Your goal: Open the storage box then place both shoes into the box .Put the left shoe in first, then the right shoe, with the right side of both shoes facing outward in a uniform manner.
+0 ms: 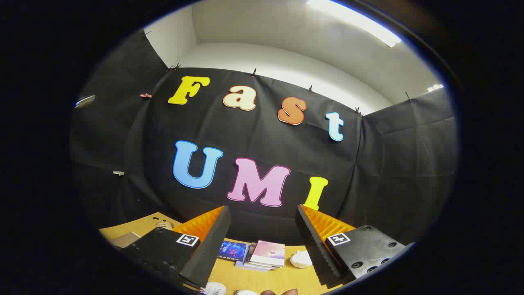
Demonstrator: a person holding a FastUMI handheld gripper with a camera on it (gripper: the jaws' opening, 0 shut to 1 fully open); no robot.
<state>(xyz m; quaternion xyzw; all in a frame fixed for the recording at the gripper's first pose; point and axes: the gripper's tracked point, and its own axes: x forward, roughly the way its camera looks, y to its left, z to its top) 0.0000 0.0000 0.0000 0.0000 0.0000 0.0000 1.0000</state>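
Note:
My gripper is raised and tilted up toward the booth wall, its two fingers spread wide apart with nothing between them. Low between the fingers, on the wooden table, the tips of two white shoes peek in, one beside the other. A dark rounded edge sits just right of them; I cannot tell what it is.
On the table beyond the fingers lie a blue book, a small stack of books with a pink cover and a crumpled white object. A pale object rests at the table's far left.

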